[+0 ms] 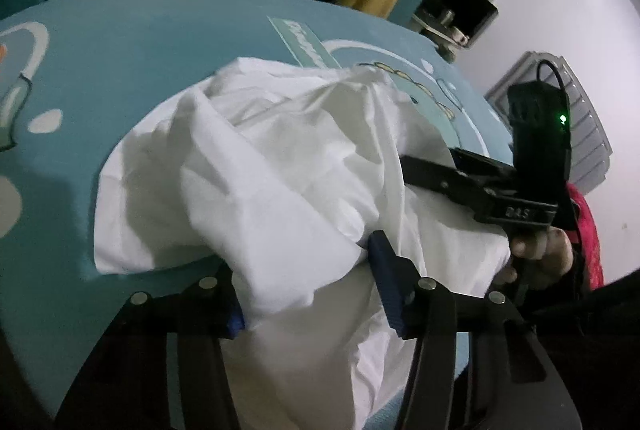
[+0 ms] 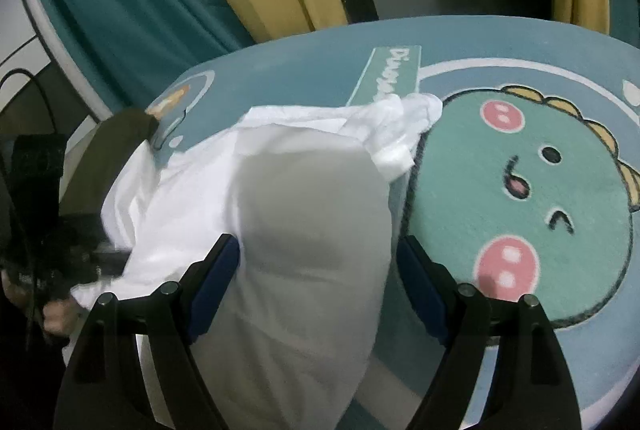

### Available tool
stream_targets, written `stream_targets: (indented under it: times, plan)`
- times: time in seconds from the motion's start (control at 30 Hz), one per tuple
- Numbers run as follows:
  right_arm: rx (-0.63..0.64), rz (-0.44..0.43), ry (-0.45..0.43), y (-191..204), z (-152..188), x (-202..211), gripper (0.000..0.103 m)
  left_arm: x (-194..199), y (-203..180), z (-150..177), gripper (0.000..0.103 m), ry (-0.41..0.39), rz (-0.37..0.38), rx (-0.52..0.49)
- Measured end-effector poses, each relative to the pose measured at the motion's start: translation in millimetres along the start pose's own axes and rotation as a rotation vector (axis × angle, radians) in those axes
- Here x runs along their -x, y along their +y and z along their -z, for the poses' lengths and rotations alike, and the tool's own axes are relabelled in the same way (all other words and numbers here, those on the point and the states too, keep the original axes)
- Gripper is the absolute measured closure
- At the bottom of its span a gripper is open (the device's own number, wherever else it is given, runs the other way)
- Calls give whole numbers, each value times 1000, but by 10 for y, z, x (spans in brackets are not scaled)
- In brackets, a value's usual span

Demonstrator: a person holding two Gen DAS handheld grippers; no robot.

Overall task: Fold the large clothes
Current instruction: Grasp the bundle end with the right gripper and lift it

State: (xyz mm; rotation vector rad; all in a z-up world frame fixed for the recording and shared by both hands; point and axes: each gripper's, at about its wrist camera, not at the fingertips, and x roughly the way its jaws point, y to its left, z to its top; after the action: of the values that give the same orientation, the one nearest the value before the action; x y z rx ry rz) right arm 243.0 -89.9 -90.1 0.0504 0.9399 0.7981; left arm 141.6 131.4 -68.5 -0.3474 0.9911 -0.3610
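A rumpled white garment (image 1: 256,165) lies heaped on a blue cartoon-dinosaur rug (image 2: 520,197), mid-fold by the look of it. The left gripper (image 1: 308,282) holds its blue-padded jaws spread around a bunched fold; whether the pads press the cloth cannot be told. The right gripper (image 2: 320,262) also stands spread, a smooth bulge of fabric rising between its jaws, the right pad apparently clear of it. The cloth is thin, soft and creased, with a gathered hem toward the far end. The next move likely calls for closing on an edge and drawing the cloth flat before folding.
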Motion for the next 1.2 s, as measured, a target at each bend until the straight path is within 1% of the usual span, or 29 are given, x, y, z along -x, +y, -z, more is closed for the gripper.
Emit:
stream_targets:
  times: [0.03, 0.1, 0.13, 0.27, 0.3, 0.33, 0.37, 0.43, 0.47, 0.53, 0.6, 0.67, 0.7, 0.73, 0.8, 0.87, 0.9, 0.93, 1.0, 1.03, 1.07, 1.1, 1.13, 1.17, 1.2]
  plan:
    - [4, -15, 4, -1, 5, -8, 33, 15, 14, 5, 47, -1, 25, 11]
    - [-4, -23, 1, -23, 9, -1, 38, 67, 60, 15, 47, -19, 74, 42]
    - [-4, -31, 3, -27, 14, -3, 46, 119, 74, 46, 47, -32, 94, 60]
    - [10, -26, 9, -8, 12, -20, 55, 188, 55, 73, 47, -71, 150, 101]
    - [9, -25, 8, -13, 11, -16, 57, 183, 47, 72, 47, -78, 157, 104]
    - [4, -27, 6, -25, 16, -8, 60, 173, 53, 81, 44, -80, 155, 106]
    - [-1, -30, 5, -42, 15, -3, 63, 157, 59, 94, 44, -75, 148, 108]
    - [0, -30, 4, -53, 23, 14, 65, 68, 43, 126, 44, -44, 124, 102]
    - [5, -24, 3, -40, 28, 19, 65, 9, -2, 131, 44, -29, 98, 84]
    - [17, -9, 1, -17, 43, 44, 65, -35, -62, 131, 44, -31, 61, 48]
    - [19, -4, 13, -25, 55, 60, 64, -45, -98, 119, 44, -25, 28, 32]
    - [-4, -30, 32, -85, 58, 61, 58, -31, -78, 129, 50, -31, 14, 32]
    - [-12, -49, 35, -109, 62, 65, 57, -7, -63, 133, 57, -39, -3, 38]
    - [-15, -70, 37, -126, 66, 69, 53, 25, -40, 135, 62, -48, -14, 48]
    - [0, -80, 36, -100, 82, 70, 49, 76, 4, 170, 63, -67, -15, 65]
    - [14, -74, 24, -30, 100, 43, 42, 68, 59, 216, 63, -73, -3, 80]
    - [20, -75, 32, 14, 104, 25, 41, 54, 81, 226, 63, -83, 13, 91]
    - [45, -58, 36, 78, 101, 8, 41, 37, 93, 227, 63, -92, 27, 101]
    - [61, -56, 38, 114, 101, -6, 44, 15, 65, 230, 63, -102, 29, 105]
    - [60, -64, 38, 106, 100, -8, 49, 1, 34, 229, 63, -104, 19, 96]
    - [55, -71, 36, 94, 101, -1, 58, -16, -17, 223, 64, -106, 5, 80]
    - [51, -75, 29, 84, 105, 17, 62, -25, -46, 221, 71, -109, -2, 70]
    - [58, -69, 20, 96, 113, 39, 68, -35, -104, 212, 78, -117, -8, 57]
    - [75, -57, 7, 124, 118, 70, 73, -47, -173, 196, 79, -121, -18, 39]
    - [91, -44, -4, 147, 122, 96, 75, -45, -251, 185, 80, -127, -45, 8]
